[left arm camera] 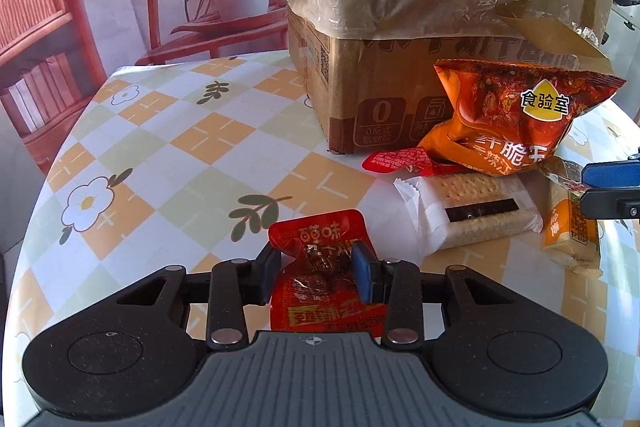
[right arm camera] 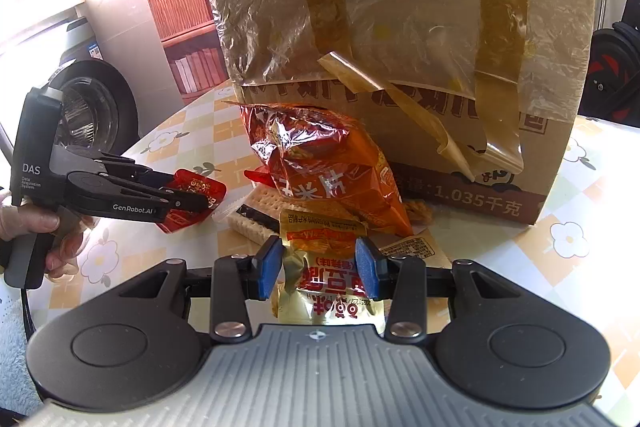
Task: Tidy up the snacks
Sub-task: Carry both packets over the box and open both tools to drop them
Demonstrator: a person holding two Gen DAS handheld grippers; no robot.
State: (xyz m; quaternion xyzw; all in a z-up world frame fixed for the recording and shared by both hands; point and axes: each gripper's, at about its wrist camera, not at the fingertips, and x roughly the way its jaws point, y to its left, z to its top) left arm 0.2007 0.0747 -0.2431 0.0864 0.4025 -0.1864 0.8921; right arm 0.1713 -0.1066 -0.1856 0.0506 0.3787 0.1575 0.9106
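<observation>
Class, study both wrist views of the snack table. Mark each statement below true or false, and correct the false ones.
1. The left gripper is closed on a red snack packet. True.
2. The right gripper holds nothing. False: a gold snack pouch sits between its pads, pinched.
3. The orange chip bag lies inside the cardboard box. False: it leans against the box's outside, on the table.
4. A wrapped cracker pack lies on the table in front of the chip bag. True.

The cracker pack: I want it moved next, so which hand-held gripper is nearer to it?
Right: the cracker pack lies just beyond its tips. The left is farther off.
</observation>
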